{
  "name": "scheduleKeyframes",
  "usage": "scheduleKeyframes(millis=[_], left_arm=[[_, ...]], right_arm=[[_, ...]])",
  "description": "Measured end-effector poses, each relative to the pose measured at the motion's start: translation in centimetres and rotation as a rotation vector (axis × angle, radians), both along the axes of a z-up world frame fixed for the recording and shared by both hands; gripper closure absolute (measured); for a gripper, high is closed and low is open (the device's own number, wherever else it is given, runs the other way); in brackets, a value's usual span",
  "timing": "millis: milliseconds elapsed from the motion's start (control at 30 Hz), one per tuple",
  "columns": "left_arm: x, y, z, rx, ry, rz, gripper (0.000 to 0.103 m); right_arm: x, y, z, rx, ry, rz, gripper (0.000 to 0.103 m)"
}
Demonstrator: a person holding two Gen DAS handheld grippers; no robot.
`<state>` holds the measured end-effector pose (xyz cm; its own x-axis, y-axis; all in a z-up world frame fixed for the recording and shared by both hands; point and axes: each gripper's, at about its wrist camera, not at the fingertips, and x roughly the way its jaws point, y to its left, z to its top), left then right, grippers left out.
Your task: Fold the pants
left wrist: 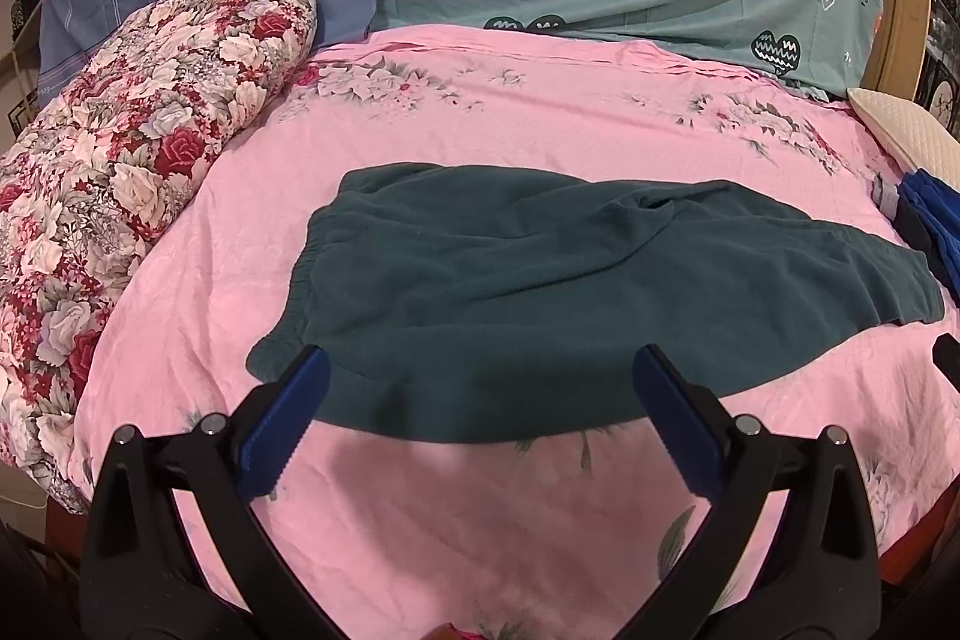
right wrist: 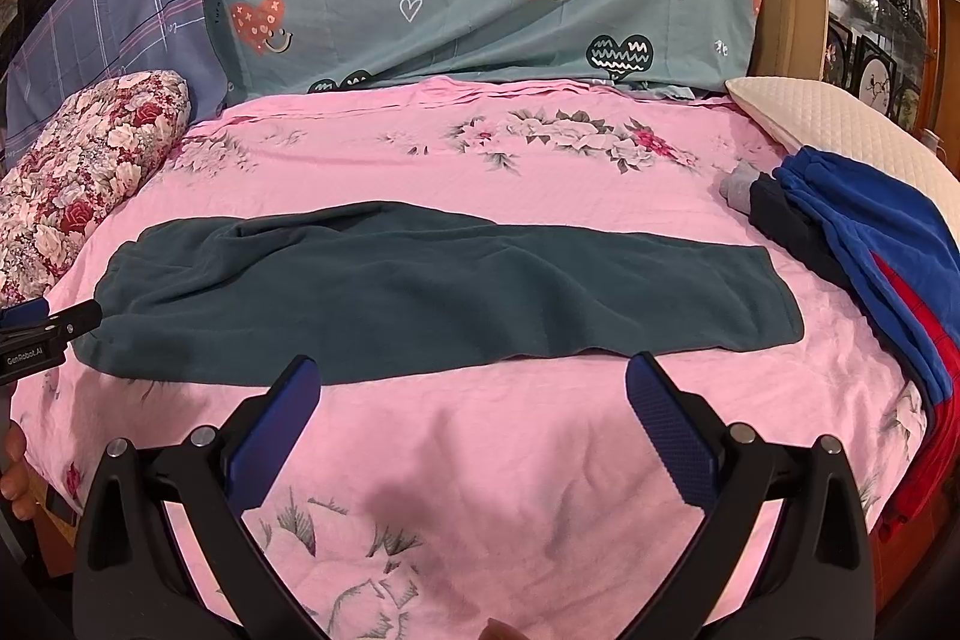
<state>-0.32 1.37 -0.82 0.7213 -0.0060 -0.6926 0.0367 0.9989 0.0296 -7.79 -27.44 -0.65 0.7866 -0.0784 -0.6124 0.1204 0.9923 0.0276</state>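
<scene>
Teal fleece pants [right wrist: 420, 292] lie flat on the pink bed [right wrist: 480, 460] just ahead of both empty, wide-open tongs, left [left wrist: 480, 370] and right [right wrist: 471, 370], and a shallow pinch would probably catch one layer, skewing the fold.

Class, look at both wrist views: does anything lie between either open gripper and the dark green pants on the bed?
Nothing visible does. Only bare pink bedsheet separates the right gripper from the pants; the left gripper already reaches their near edge.
</scene>
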Motion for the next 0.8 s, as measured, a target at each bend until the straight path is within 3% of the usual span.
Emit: scheduleKeyframes(millis=[800], left_arm=[[0.00,-0.01,-0.05,-0.001,0.002,-0.001,0.002]], right_arm=[[-0.04,-0.03,-0.08,-0.001,-0.001,0.000,0.001]])
